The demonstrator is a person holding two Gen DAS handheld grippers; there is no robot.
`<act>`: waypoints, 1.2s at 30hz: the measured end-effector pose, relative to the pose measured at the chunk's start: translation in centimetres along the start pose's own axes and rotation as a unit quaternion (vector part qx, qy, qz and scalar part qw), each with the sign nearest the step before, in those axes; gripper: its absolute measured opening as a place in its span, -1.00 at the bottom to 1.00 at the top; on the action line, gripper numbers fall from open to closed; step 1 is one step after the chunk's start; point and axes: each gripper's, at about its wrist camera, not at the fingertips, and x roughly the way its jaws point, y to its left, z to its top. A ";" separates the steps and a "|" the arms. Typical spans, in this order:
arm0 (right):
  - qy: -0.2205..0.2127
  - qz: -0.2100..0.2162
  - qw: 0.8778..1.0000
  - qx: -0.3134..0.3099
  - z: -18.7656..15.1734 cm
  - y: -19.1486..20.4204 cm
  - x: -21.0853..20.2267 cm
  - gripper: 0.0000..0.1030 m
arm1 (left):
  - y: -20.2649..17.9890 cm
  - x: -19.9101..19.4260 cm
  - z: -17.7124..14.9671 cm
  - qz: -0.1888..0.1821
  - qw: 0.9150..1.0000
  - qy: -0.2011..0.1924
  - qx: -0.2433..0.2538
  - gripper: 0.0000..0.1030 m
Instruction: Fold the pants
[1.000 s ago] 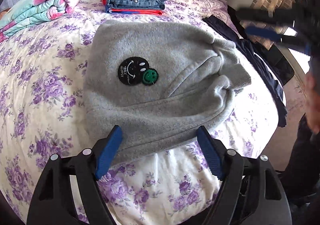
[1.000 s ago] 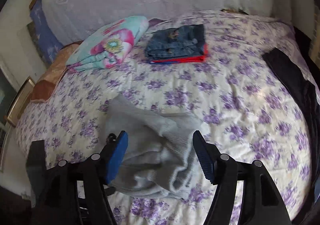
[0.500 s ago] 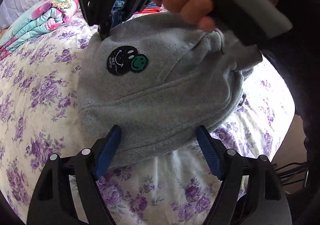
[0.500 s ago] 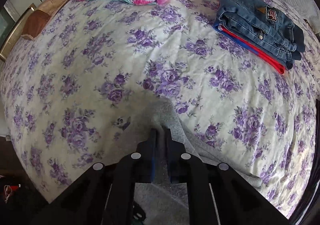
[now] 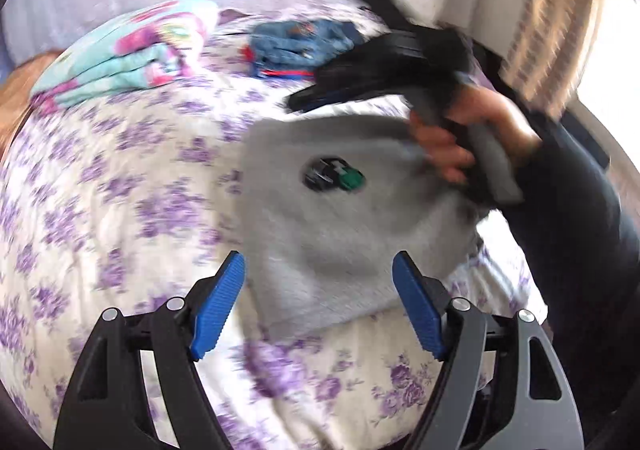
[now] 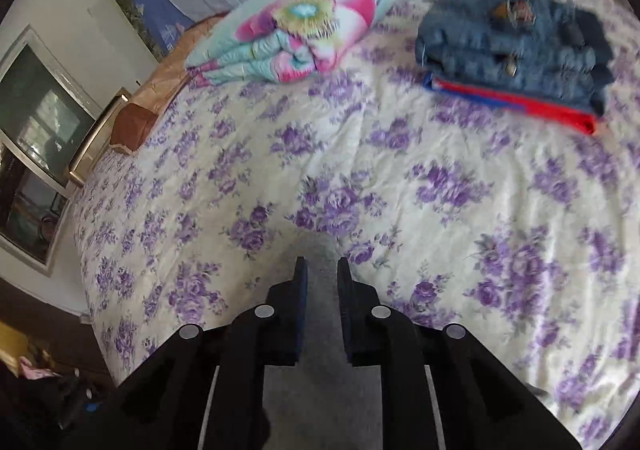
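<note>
Left tongs (image 5: 318, 306) gape wide, angled downward; right tongs (image 6: 322, 276) have just eased slightly apart, gripped by the right hand (image 5: 460, 138).

The grey fleece pants (image 5: 340, 234) lie folded into a thick, roughly square bundle on the floral bedspread (image 5: 120, 210), toward its near right part. Their top face carries a round black patch with a green smiley (image 5: 334, 178) near the middle. The near edge shows a ribbed band and lies flat on the bed; the far right corner is lifted off the bedspread. In the right wrist view a narrow strip of the same grey fabric (image 6: 320, 290) rises from the bed, pinched upright.
</note>
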 end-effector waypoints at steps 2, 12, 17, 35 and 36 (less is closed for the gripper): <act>-0.024 -0.063 0.998 -0.009 -0.5 1.3 -4.1 -0.19 | 2.7 0.1 0.9 0.021 0.999 0.016 -0.045 0.45; -0.062 -0.083 0.983 0.151 -17.7 -1.3 -13.6 0.65 | 7.3 9.0 0.2 -0.093 0.962 0.135 -0.218 0.46; -0.075 -0.103 0.976 0.175 -21.0 -1.1 -12.4 0.65 | 5.9 10.3 0.6 -0.110 0.960 0.148 -0.210 0.58; -0.067 -0.091 0.957 0.266 -16.5 -5.6 -7.9 0.65 | -0.7 8.5 2.6 -0.086 0.987 0.119 -0.060 -0.10; -0.061 -0.096 0.957 0.268 -16.5 -5.8 -7.2 0.65 | -0.7 8.5 2.6 -0.083 0.987 0.120 -0.059 -0.10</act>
